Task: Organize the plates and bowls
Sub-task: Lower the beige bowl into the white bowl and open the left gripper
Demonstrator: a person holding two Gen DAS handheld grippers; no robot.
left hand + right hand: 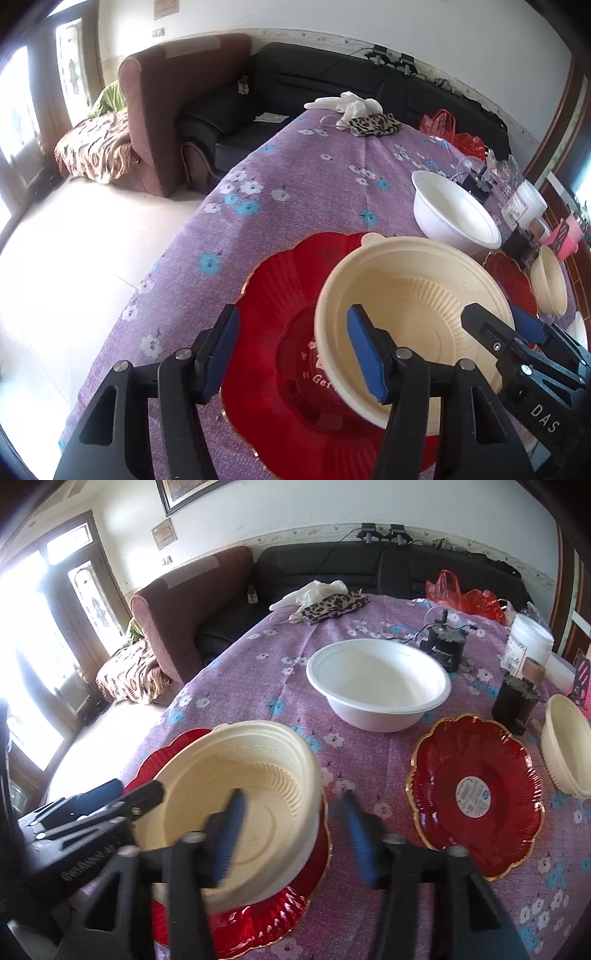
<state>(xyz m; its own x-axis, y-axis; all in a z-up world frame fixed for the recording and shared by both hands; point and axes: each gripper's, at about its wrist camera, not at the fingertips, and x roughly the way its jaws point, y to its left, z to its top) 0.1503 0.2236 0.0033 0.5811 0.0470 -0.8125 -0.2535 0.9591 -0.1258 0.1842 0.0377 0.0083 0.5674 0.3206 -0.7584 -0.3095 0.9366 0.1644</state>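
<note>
Bowl (413,314) on plate (273,332) — astride open jaws

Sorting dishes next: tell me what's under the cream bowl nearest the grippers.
The cream bowl sits on a red plate; the plate's middle is covered. Both grippers are open.

Cream ribbed plastic bowl (413,314): matt, fluted wall.
Red scalloped plastic plate (280,332): glossy, gilt rim.
White round foam-like bowl (376,683): smooth, matt.
Bench under purple floral cloth (295,177): woven, matt.
Black sofa (332,77): leather-like sheen.
</note>
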